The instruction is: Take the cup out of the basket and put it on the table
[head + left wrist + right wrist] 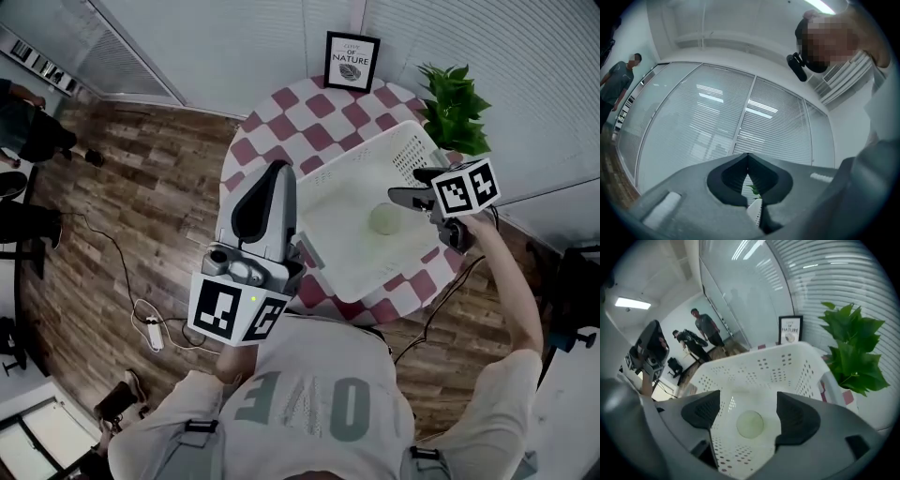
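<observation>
The person wears a pale grey T-shirt [309, 445] (big grey-green letters [309, 405]), dark buckles [197, 427] at both shoulders.

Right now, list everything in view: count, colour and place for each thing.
cup: one, pale green, on the basket's floor
basket: one, white, perforated, on the table
table: one, round, red-and-white checked cloth
framed picture: one, black frame, at the table's far edge
plant: one, green, beside the basket
power strip: one, white, on the wood floor
bystanders: two, dark clothes, across the room
left gripper: grey, jaws together, empty
right gripper: grey, jaws apart, above the cup, not touching
</observation>
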Tool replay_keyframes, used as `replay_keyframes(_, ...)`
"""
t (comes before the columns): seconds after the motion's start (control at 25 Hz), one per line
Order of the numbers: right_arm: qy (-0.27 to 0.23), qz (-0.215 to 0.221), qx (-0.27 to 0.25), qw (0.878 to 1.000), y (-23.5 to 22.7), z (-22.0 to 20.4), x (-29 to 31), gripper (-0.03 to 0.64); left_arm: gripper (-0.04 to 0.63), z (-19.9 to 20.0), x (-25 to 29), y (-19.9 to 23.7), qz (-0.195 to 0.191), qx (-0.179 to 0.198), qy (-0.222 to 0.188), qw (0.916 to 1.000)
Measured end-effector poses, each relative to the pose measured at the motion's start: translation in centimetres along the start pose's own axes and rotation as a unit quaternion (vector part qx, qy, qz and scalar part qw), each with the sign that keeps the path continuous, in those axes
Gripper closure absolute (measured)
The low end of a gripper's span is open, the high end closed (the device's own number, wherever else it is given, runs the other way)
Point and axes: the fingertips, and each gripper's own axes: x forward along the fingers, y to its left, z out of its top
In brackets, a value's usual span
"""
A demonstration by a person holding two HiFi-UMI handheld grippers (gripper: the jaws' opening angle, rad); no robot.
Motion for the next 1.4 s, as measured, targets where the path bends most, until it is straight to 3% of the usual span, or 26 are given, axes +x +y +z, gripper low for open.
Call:
replay_keyframes(0.2, 0.157, -0.036, -0.062, 0.985, -2.4, -5.5, 5.1, 0.286, 0.591, -0.7, -0.4, 1.3, 0.016, -0.013, 0.004, 0.9998)
replay_keyframes(0.36, 0.223, -0.028, -0.066, 0.972, -2.8, -7.7, 8.0, 0.307, 0.591, -1.1, -0.5, 2.8, 0.033, -0.017, 0.005, 0.9993)
replay_keyframes(0.56, 0.315, -0.022, -0.106, 0.943, -3.1, -11.4, 10.8, 0.314, 0.591, -1.6, -0.7, 4.5, 0.054, -0.024, 0.010, 0.9982)
replay_keyframes(0.76, 0.350, -0.029, -0.113, 0.929, -4.2, -13.4, 13.1, 0.324, 0.591, -2.1, -0.8, 5.3, 0.060, -0.024, 0.016, 0.9978)
replay_keyframes(0.96, 0.370, -0.033, -0.091, 0.924, -4.8, -14.8, 14.2, 0.359, 0.591, -2.4, -0.5, 6.3, 0.067, -0.027, 0.020, 0.9972)
replay_keyframes(1.2, 0.374, -0.057, -0.098, 0.920, -5.7, -15.3, 14.5, 0.525, 0.591, -3.1, 0.0, 6.4, 0.065, -0.029, 0.025, 0.9972)
replay_keyframes(1.4, 0.376, -0.061, -0.110, 0.918, -5.8, -15.4, 14.6, 0.537, 0.591, -3.5, 0.2, 6.2, 0.062, -0.032, 0.028, 0.9972)
